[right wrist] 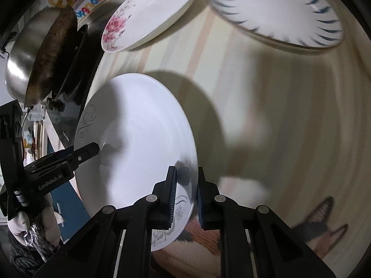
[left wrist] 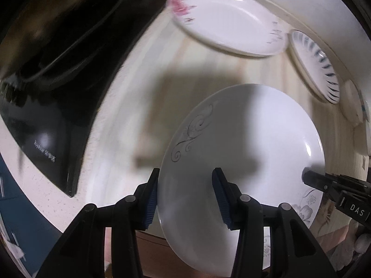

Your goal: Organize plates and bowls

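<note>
A white plate with grey scroll and flower marks (left wrist: 243, 139) (right wrist: 139, 134) is held tilted above the striped table. My right gripper (right wrist: 186, 197) is shut on its rim, one finger on each face. My left gripper (left wrist: 185, 197) has its jaws spread around the opposite rim, with a gap to the inner pad. The left gripper also shows in the right wrist view (right wrist: 88, 151), and the right gripper in the left wrist view (left wrist: 310, 178). A pink-flower plate (left wrist: 227, 20) (right wrist: 148, 14) and a blue-striped plate (left wrist: 315, 64) (right wrist: 276, 11) lie on the table beyond.
A black induction cooker (left wrist: 46, 106) lies to the left with a steel pan (right wrist: 39, 53) on it. Another white dish (left wrist: 352, 102) sits at the far right edge. The striped tablecloth (right wrist: 278, 115) covers the table.
</note>
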